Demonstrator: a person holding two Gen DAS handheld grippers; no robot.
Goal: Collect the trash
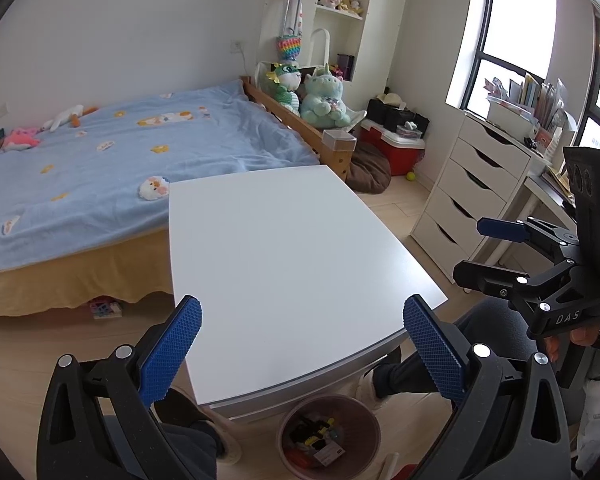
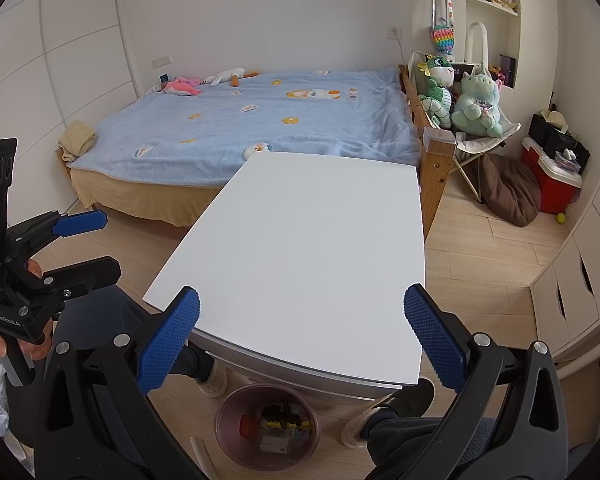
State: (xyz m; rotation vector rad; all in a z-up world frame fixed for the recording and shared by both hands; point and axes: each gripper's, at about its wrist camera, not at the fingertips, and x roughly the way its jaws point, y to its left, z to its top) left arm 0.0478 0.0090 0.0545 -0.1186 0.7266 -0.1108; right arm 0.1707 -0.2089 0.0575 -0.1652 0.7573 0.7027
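White and bare, the table [image 1: 292, 248] stood with its far edge against the blue-blanketed bed [image 1: 120, 152], wood floor [image 2: 480, 272] open to its sides. Both grippers hovered over its near edge, the left gripper [image 1: 302, 344] and right gripper [image 2: 300, 340] each with jaws spread wide, holding nothing. Below that edge sat a brownish trash bin [image 2: 266, 426] holding wrappers; only the right view showed an orange-capped item inside. Only the left view showed the window [image 1: 508, 28].

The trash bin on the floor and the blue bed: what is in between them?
The white table stands between the trash bin and the bed. Its top is bare. The right wrist view shows it best.
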